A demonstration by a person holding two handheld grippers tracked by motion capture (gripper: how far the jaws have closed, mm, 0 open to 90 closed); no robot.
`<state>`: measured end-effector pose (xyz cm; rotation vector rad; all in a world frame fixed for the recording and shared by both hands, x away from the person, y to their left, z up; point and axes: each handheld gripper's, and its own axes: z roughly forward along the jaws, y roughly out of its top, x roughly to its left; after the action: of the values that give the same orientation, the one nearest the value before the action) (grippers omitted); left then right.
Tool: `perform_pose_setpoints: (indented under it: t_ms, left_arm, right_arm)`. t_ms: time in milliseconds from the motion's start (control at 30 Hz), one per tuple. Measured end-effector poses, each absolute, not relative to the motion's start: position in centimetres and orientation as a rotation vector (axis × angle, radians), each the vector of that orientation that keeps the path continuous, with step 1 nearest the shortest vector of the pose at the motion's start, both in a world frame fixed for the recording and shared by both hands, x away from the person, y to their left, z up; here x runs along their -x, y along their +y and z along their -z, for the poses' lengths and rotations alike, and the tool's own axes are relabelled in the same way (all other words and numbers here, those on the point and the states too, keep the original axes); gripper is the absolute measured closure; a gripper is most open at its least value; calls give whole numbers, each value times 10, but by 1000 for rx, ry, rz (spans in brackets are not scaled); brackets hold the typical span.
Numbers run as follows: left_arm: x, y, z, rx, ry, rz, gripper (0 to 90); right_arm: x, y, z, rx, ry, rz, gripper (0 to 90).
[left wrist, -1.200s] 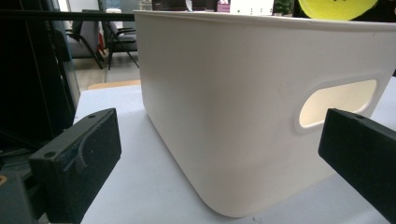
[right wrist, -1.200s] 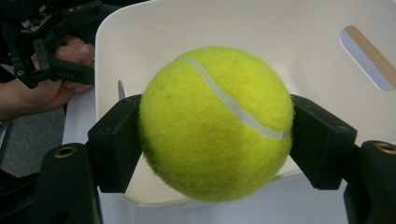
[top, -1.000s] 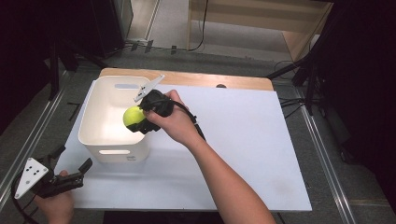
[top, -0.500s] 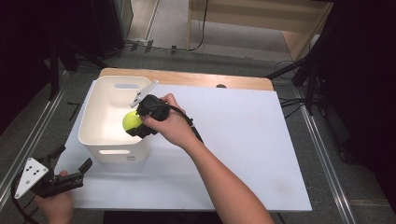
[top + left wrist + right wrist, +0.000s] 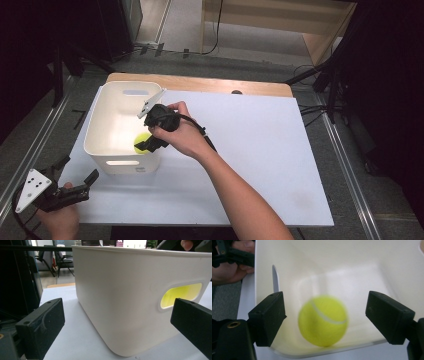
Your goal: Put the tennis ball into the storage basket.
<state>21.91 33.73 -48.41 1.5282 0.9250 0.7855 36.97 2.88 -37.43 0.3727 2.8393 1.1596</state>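
A yellow tennis ball (image 5: 141,145) lies inside the white bin (image 5: 96,125) at the table's left, blurred in the right gripper view (image 5: 323,321). My right gripper (image 5: 148,144) hangs over the bin's near right corner, pointing down into it. It is open, its jaws wide on either side of the ball and apart from it (image 5: 325,310). My left gripper (image 5: 77,170) is low at the table's front left corner, open, facing the bin's near wall (image 5: 120,302). Yellow glows through the bin's handle slot (image 5: 181,295).
The white tabletop (image 5: 260,150) stretches right of the bin, with a wooden strip (image 5: 225,86) along its back edge. Metal rails (image 5: 350,165) run down both sides. The left hand (image 5: 232,267) appears beyond the bin's rim in the right gripper view.
The right gripper moved over the bin, tipped down and opened. The tennis ball left its jaws and now lies in the bin. The left gripper stayed put.
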Motion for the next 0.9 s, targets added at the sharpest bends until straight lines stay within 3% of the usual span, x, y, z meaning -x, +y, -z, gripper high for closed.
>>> perform_pose_setpoints:
  t_ms: [367, 900]
  left_arm:
    - [-219, 337, 484, -1534, 925, -787, 0]
    - [-219, 336, 484, -1545, 925, -794, 0]
  right_arm:
    - [-367, 6, 366, -404, 2773, -1255, 10]
    - [-355, -43, 365, -491, 2685, -1291, 0]
